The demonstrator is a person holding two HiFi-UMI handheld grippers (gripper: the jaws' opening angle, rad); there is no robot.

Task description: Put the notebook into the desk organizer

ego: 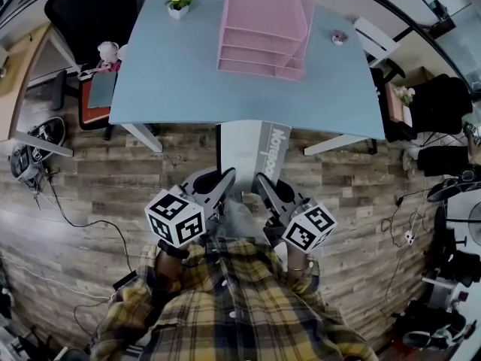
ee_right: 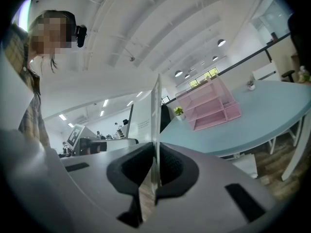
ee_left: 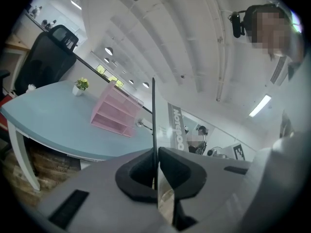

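A thin grey-white notebook point(ego: 252, 150) with dark print on its cover is held between both grippers, over the floor just in front of the table. My left gripper point(ego: 225, 180) is shut on its left edge and my right gripper point(ego: 264, 182) is shut on its right edge. In the left gripper view the notebook point(ee_left: 153, 115) shows edge-on, pinched in the left gripper point(ee_left: 156, 173). The right gripper view shows the notebook point(ee_right: 156, 108) clamped in the right gripper point(ee_right: 155, 171). The pink tiered desk organizer point(ego: 263, 28) stands at the back middle of the light blue table point(ego: 165, 81), well beyond the notebook.
A small potted plant point(ego: 179, 1) sits at the table's back left and a small object point(ego: 339, 36) to the organizer's right. A black chair point(ego: 90, 6) and a red seat point(ego: 94, 100) stand at the left, a white chair point(ego: 376, 40) at the right. Cables lie on the wooden floor point(ego: 90, 201).
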